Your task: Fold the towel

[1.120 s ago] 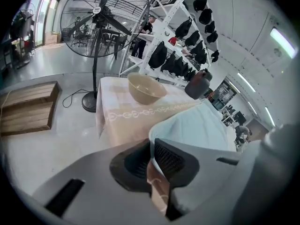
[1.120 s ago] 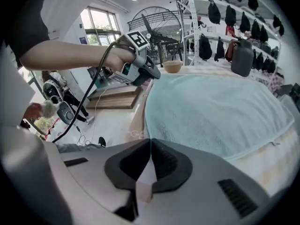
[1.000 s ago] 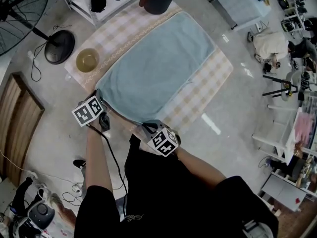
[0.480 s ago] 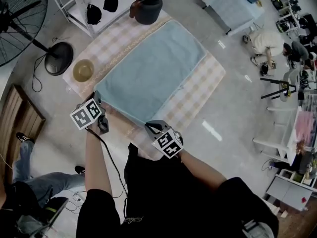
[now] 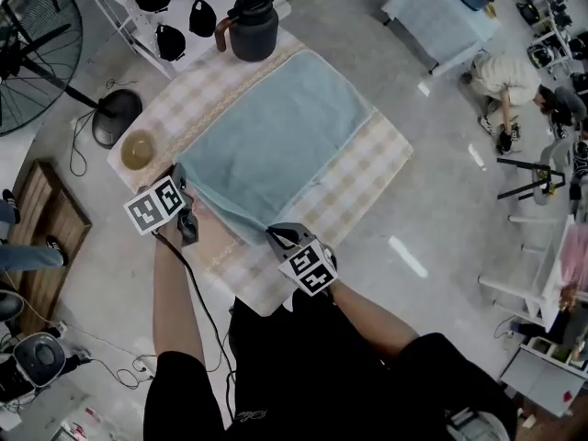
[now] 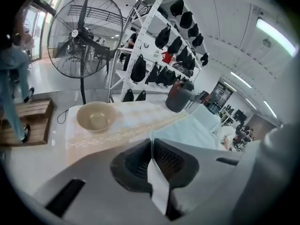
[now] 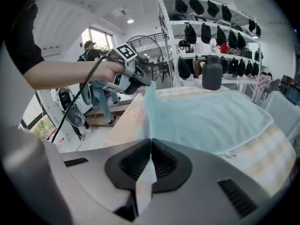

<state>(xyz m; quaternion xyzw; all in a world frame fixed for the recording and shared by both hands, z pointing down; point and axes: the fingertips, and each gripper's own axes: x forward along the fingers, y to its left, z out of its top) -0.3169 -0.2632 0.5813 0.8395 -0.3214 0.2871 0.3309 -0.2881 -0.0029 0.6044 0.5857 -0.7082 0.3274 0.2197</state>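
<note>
A light blue towel [image 5: 276, 136] lies spread on a table under a beige checked cloth [image 5: 367, 168]. My left gripper [image 5: 178, 176] is shut on the towel's near left corner, and thin cloth [image 6: 157, 182] shows pinched between its jaws. My right gripper [image 5: 275, 234] is shut on the near right corner, also with cloth between the pads [image 7: 161, 161]. The near edge hangs lifted between the two grippers, above the table. In the right gripper view the towel [image 7: 211, 118] slopes up to the left gripper [image 7: 140, 82].
A tan bowl [image 5: 138, 150] sits on the table's left corner and a dark jug [image 5: 250, 28] at the far end. A big floor fan [image 5: 37, 44], a white rack of caps [image 5: 170, 12] and a wooden pallet [image 5: 41, 232] stand to the left.
Both grippers have risen and moved forward over the table, carrying the towel's near edge. More of the checked cloth now shows beneath that edge.
</note>
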